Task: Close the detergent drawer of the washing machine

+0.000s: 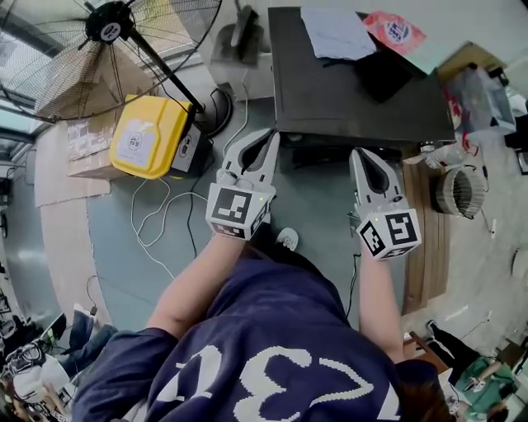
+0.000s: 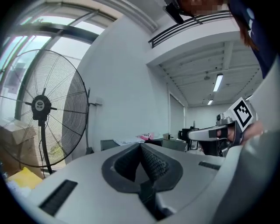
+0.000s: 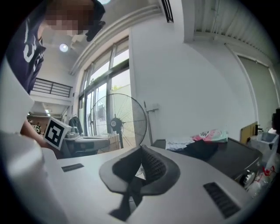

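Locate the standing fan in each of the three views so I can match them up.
Head view: the standing fan fills the top left corner, seen from above.
Left gripper view: the fan stands at the left edge, by the window.
Right gripper view: the fan is left of centre, above the jaws.
Shared landmark: the white cloth on the dark top.

Large white nos. on navy shirt (image 1: 272, 330), only "3" legible

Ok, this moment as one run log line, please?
left gripper: shut, empty | right gripper: shut, empty | detergent drawer: not in view | dark unit: ahead
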